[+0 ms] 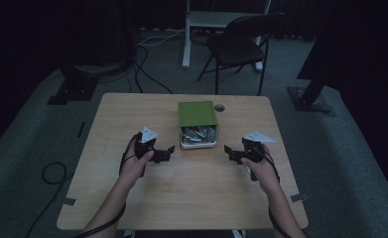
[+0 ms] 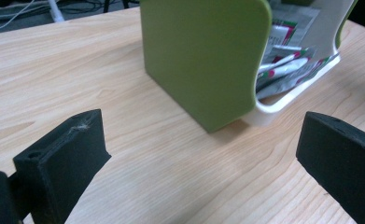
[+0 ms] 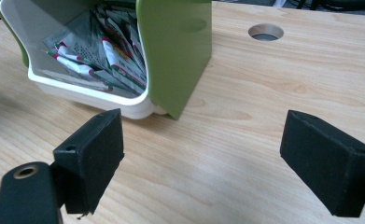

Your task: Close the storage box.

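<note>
1. Evidently early. High view: box, green with a white inner tray of packets, sits mid-tabletop, untouched; all handling judged still to come. Left gripper and right gripper flank it, level, forearms low.
2. Left gripper view: fingers wide apart, empty; box ahead.
3. Right gripper view: fingers wide apart, empty; box ahead-left, cable hole beyond.
</note>
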### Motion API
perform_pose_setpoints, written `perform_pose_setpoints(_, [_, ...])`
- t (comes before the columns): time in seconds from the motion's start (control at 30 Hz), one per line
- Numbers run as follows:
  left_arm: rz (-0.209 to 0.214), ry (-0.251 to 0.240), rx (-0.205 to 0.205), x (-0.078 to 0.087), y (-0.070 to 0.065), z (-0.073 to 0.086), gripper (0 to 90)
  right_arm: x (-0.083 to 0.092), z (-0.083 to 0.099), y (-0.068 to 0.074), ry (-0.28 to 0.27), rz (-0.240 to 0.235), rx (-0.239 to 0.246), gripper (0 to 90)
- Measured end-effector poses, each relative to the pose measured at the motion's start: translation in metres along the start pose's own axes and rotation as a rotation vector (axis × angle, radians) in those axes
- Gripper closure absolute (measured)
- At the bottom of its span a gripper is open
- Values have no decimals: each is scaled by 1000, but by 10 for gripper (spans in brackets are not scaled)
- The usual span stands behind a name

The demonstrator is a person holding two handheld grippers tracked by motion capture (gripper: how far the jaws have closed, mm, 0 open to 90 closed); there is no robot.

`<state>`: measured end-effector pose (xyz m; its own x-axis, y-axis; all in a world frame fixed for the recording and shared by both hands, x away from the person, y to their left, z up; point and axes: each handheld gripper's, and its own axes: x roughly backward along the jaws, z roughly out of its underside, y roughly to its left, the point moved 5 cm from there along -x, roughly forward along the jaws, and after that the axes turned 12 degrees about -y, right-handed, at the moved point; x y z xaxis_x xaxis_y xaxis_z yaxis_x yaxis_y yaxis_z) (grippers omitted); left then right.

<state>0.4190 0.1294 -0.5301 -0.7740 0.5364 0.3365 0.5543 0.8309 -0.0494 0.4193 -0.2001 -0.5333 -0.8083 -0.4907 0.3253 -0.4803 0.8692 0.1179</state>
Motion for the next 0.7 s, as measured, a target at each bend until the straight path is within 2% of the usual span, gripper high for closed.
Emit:
perform_pose_setpoints(0.17, [-17, 8, -9, 7, 4, 4, 23, 11, 5, -5, -2, 10, -4, 132])
perform_pose_setpoints(0.3, [-31, 9, -2, 14, 9, 8, 23, 20, 10, -13, -5, 31, -10, 132])
perform_pose_setpoints(0.5, [-57, 17, 12, 24, 19, 16, 23, 36, 18, -28, -4, 74, -4, 132])
perform_pose_setpoints(0.7, [-89, 37, 19, 33, 30, 28, 23, 53, 31, -43, 6, 120, -19, 132])
